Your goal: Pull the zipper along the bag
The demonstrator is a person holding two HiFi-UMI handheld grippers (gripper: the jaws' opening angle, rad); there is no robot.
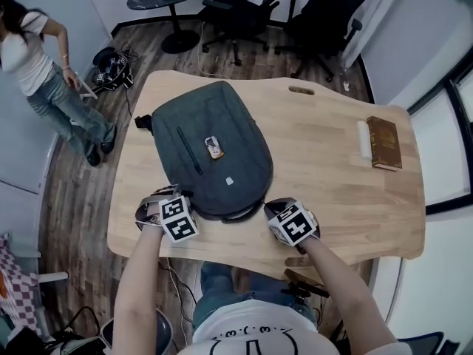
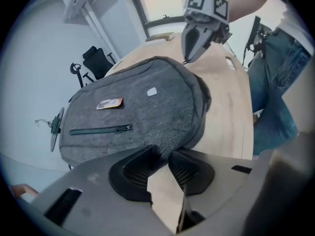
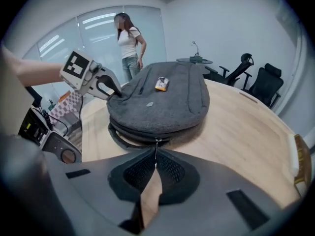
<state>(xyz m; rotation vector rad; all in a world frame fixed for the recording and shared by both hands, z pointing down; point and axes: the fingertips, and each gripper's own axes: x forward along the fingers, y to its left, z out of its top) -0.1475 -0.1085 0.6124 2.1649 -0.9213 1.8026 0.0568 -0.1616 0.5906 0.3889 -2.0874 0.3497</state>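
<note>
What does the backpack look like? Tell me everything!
The backpack is dark grey, soft felt-like cloth, lying flat, front up, on the wooden table. Its front pocket zipper is closed, and a small orange tag sits on top. The left gripper pinches its edge, and the right gripper holds its zipper pull.

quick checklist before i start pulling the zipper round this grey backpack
1. right claw shut on the thin metal zipper pull: ok
2. left claw bracing the grey fabric backpack at its near edge: ok, fabric sits between its pads
3. backpack lying flat on the light wooden table: ok
4. zipper track free of snags: cannot tell, mostly hidden under the rim
5. brown hardcover book clear of the bag: ok, far off to the right
</note>
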